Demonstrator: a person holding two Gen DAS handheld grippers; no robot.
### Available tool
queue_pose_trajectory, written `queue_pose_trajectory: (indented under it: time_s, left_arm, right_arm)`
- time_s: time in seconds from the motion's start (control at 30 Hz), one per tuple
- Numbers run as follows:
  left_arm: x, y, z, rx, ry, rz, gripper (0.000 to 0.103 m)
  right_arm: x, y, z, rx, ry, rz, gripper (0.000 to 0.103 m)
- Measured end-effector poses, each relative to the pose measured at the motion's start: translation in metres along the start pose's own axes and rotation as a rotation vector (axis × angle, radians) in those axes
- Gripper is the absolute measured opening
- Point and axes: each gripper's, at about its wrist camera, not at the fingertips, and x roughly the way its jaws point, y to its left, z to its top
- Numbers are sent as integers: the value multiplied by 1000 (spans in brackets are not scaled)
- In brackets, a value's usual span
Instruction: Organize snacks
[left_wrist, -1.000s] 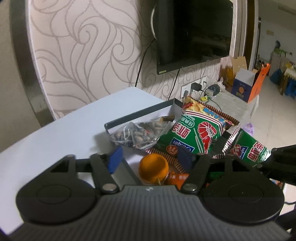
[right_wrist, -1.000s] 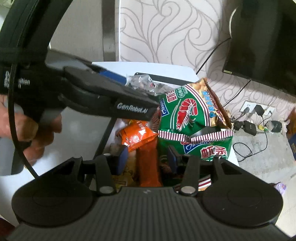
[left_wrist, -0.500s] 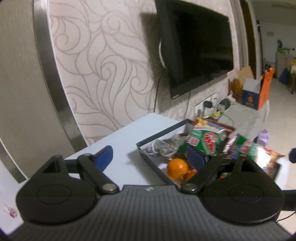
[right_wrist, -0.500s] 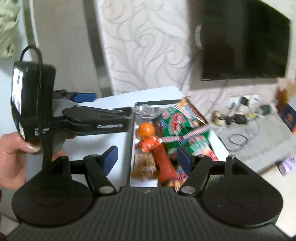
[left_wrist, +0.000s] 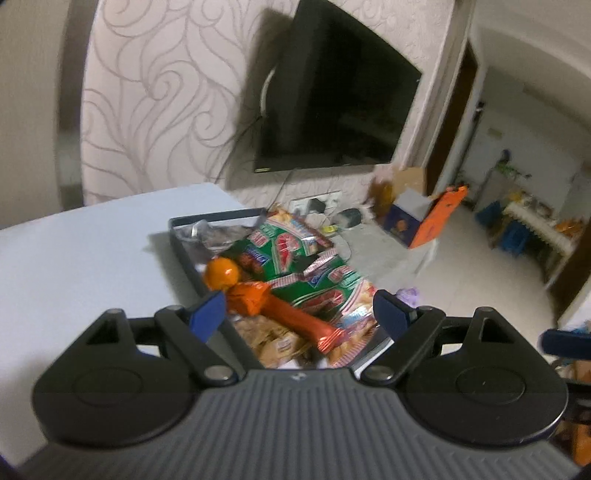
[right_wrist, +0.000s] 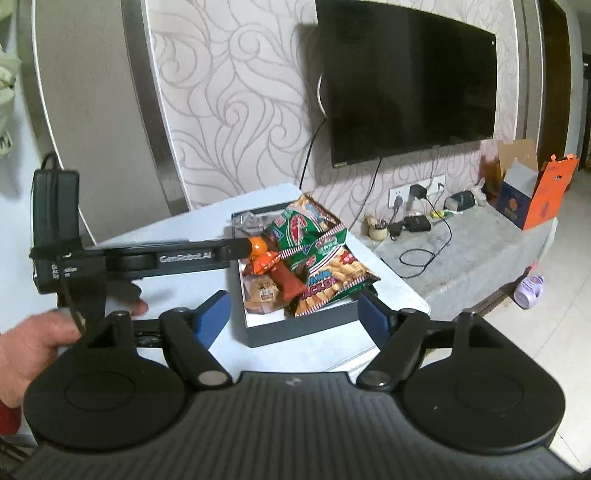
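Right wrist view shows the right gripper (right_wrist: 293, 319) with its blue-padded jaws spread wide and nothing between them, held above the near edge of the white table (right_wrist: 184, 236). On the table stands a dark tray (right_wrist: 299, 332) filled with snacks. Inside it lie two green prawn cracker bags (right_wrist: 314, 236), one overlapping the other, an orange wrapped bar (right_wrist: 284, 277), a small orange fruit (right_wrist: 257, 245), a brown biscuit packet (right_wrist: 262, 291) and a clear bag at the far corner, maybe sunflower seeds, but the picture is too small to be sure. The left gripper (right_wrist: 236, 251) reaches in from the left side, held by the person's hand (right_wrist: 29, 343), and its tip is just beside the fruit, above the tray's left wall.

In the left wrist view the left gripper (left_wrist: 299, 314) is also wide open and empty. The tray (left_wrist: 181, 254) is directly ahead of it, with the fruit (left_wrist: 221, 273) and the orange bar (left_wrist: 291, 317) lying between the two blue pads as the camera sees them. A black television (right_wrist: 410, 81) hangs on the patterned wall behind.
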Motion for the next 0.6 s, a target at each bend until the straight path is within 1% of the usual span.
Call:
queue_pose_trajectory:
  time_s: [0.07, 0.13, 0.2, 0.3, 0.47, 0.6]
  left_arm:
    - [-5, -12, -5, 64, -8, 89, 88]
    - [-7, -22, -10, 130, -24, 121, 88]
    - [-9, -29, -14, 154, -26, 155, 88]
    - [-13, -31, -17, 138, -25, 161, 88]
    - [-17, -33, -20, 161, -25, 200, 88]
    - [-16, -34, -24, 170, -23, 203, 88]
  right_arm:
    - [-8, -4, -3, -10, -2, 10, 82]
    - [-17, -7, -5, -6, -6, 14, 82]
    - [-26, -9, -10, -9, -16, 30, 82]
    - [-29, -8, -16, -27, -2, 45, 82]
    - [-32, -4, -15, -31, -17, 66, 83]
    - [-32, 2, -15, -38, -23, 70, 84]
